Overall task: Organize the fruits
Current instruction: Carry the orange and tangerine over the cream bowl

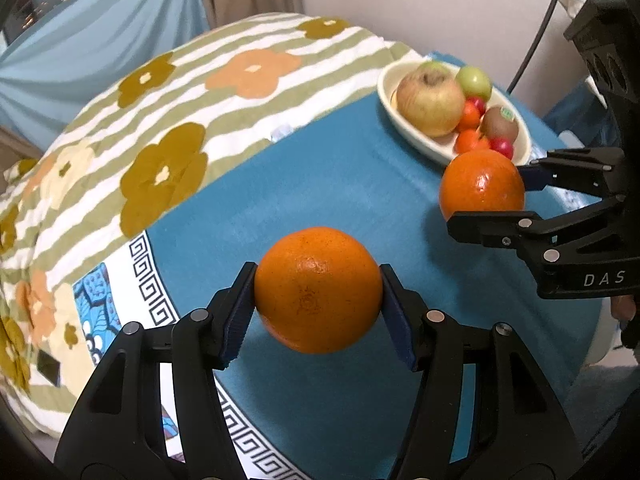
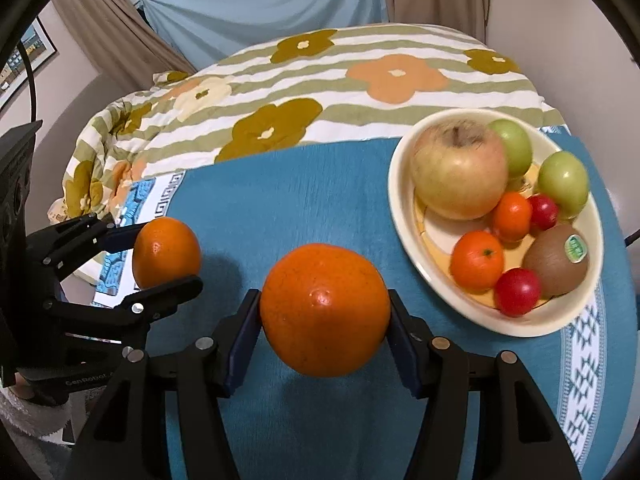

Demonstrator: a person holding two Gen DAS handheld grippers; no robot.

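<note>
In the left wrist view my left gripper (image 1: 318,276) is shut on a large orange (image 1: 318,300), its blue pads pressed on both sides, held above the blue cloth (image 1: 320,184). To the right, my right gripper (image 1: 486,196) is shut on a second orange (image 1: 480,184). The right wrist view shows that second orange (image 2: 325,320) clamped in my right gripper (image 2: 323,300), with the left gripper (image 2: 166,258) and its orange (image 2: 164,246) at the left. A cream oval bowl (image 2: 400,200) at the right holds an apple (image 2: 460,172), a kiwi (image 2: 558,260), green fruits, small oranges and red fruits.
A striped floral quilt (image 2: 320,92) covers the surface behind the blue cloth. A patterned white border (image 1: 148,280) edges the cloth on the left. Light-blue drapery (image 2: 260,12) and curtains hang at the back. A fuzzy sleeve (image 2: 24,424) shows under the left gripper.
</note>
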